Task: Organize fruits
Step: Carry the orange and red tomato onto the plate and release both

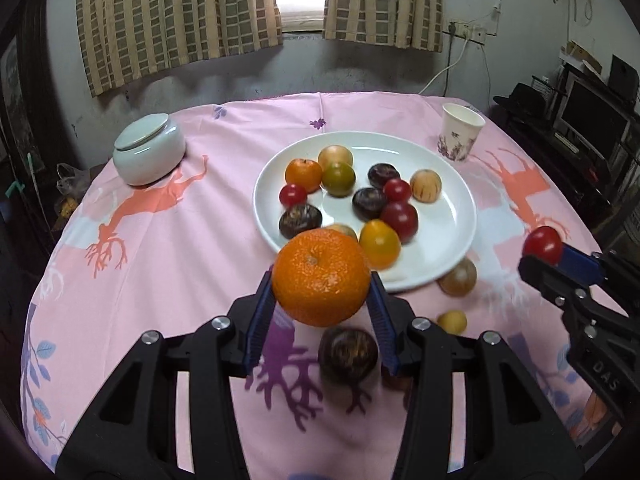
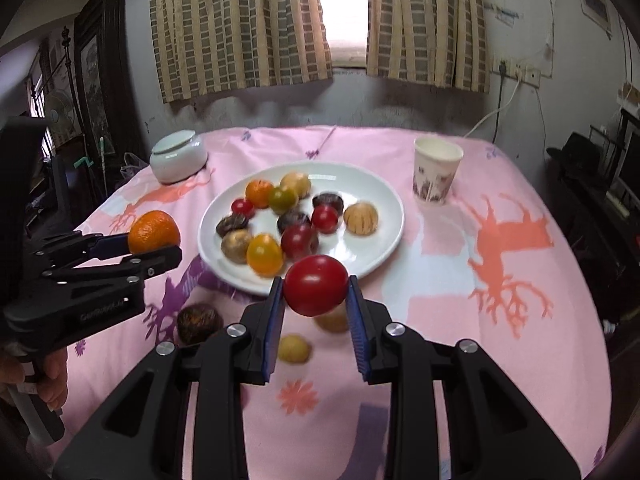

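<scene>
Both grippers tilt down above the desk (image 1: 192,264): left gripper (image 1: 322,280) clamps an orange (image 1: 322,276), right gripper (image 2: 316,286) a tomato (image 2: 316,285).

My left tongs (image 1: 322,276) are matt black plastic with ribbed blue pads and shiny metal screws, as are my right tongs (image 2: 316,292). The orange (image 1: 321,277) has dimpled, rough peel; the red tomato (image 2: 316,290) is smooth and glossy. The plate (image 1: 452,216) looks glazed white ceramic. Pink cloth (image 1: 192,264) covers the worktop.
</scene>
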The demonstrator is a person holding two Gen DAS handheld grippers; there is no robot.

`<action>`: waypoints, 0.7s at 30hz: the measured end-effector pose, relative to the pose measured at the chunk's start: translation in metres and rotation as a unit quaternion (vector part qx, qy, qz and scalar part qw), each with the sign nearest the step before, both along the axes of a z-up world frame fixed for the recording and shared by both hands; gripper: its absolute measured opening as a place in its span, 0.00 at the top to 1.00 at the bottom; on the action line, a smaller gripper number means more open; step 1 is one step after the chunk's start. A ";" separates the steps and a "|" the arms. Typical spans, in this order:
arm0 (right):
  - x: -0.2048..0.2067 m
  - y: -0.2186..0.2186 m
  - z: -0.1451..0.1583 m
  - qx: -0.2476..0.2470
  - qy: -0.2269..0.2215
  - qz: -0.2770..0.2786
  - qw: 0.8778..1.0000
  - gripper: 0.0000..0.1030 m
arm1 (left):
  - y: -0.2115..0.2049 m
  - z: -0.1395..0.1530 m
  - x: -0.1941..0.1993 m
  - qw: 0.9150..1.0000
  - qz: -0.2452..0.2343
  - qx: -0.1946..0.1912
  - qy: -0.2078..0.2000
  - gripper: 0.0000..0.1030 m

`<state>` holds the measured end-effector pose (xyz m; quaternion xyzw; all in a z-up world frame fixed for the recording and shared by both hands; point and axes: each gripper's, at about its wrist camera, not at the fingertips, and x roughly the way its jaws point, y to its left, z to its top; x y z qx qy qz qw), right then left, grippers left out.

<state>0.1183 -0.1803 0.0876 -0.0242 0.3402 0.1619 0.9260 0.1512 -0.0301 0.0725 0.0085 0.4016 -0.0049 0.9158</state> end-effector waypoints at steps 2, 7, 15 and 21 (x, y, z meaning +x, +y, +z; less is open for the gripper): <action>0.012 -0.001 0.005 -0.005 -0.013 -0.003 1.000 0.70 | 0.001 0.002 0.015 1.000 0.005 0.001 0.001 0.55; 0.047 0.010 -0.009 -0.021 -0.005 0.000 1.000 0.70 | 0.002 -0.010 0.058 1.000 0.017 -0.002 0.023 0.55; 0.080 0.025 -0.042 -0.036 0.027 0.002 0.999 0.70 | -0.004 -0.030 0.089 0.999 0.015 0.004 0.039 0.55; 0.084 0.026 -0.052 -0.049 0.037 0.000 0.998 0.68 | -0.007 -0.026 0.083 1.000 0.013 0.006 0.010 0.30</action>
